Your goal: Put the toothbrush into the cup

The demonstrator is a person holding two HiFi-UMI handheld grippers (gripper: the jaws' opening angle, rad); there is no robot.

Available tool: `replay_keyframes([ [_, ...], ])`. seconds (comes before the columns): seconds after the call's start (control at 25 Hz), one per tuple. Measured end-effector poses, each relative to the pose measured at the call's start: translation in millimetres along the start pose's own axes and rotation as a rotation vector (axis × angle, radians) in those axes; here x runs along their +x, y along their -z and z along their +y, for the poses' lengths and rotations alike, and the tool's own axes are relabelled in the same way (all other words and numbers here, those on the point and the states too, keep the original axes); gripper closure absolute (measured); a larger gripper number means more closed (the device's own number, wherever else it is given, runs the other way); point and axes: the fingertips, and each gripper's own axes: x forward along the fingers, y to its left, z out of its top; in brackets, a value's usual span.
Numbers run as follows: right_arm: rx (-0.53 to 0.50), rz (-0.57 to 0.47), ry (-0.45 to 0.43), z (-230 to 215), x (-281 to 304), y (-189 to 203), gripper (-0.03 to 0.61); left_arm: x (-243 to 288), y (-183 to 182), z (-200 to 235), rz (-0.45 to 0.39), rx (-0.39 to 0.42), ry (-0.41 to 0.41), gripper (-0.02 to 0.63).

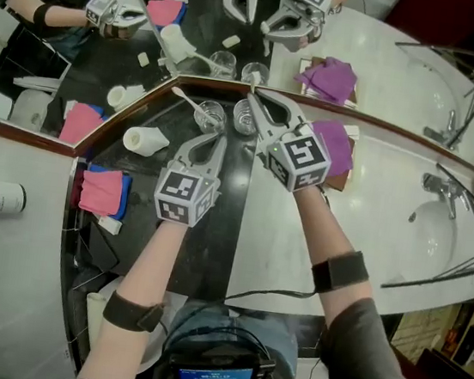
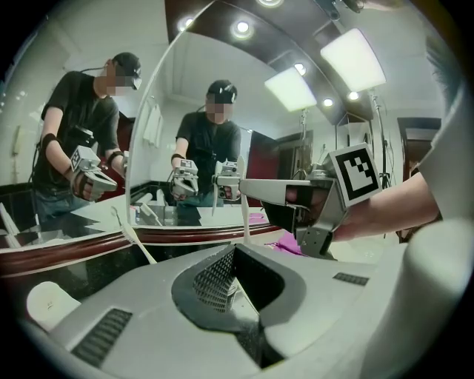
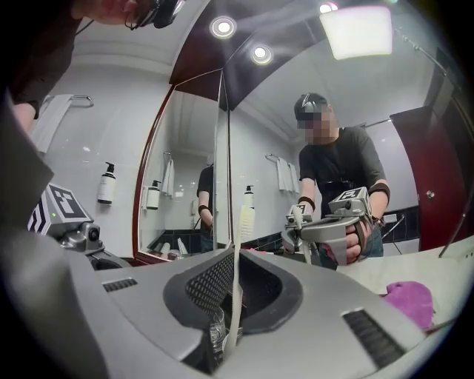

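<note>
CLOSING IN ON THE CUP: The toothbrush [image 3: 238, 259], a thin white plastic stick, stands upright with its bristles at 12 o'clock, pinched low on the handle by my right tongs [image 1: 257, 102]. The jaws are nearly together, with only the handle's width between the pads. I judge it light, stiff and smooth enough to pivot or slip in a narrow grip. A hold low on the handle, square across the pads, suits it, leaving the butt end free to go in first.

The clear glass cup [image 1: 246, 120] sits just under the tongs' tips, close to the mirror [image 1: 199, 15]. Being glass, I'd expect it to tip or chip if knocked.

At its 9 o'clock is a second cup [image 1: 210, 115] with another toothbrush [image 1: 186, 98] leaning out towards 10 o'clock.

My right forearm comes in from 5 o'clock, tongs about level and aimed at 11 o'clock. My left tongs [image 1: 216, 141] are fully closed on nothing, pointing towards 12 o'clock and dipped slightly over the black table [image 1: 219, 225].
</note>
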Motion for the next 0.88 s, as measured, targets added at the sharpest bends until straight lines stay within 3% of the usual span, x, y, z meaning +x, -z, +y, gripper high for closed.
replay_keyframes([
  [0.32,-0.013,0.005,0.009,-5.6,25.7,9.4,0.537,11.7,8.6,9.7,-0.001,-0.007,0.016,0.611],
  [0.88,-0.048,0.136,0.041,-8.9,35.3,68.6,0.532,1.6,33.7,26.6,0.027,-0.026,0.007,0.611],
])
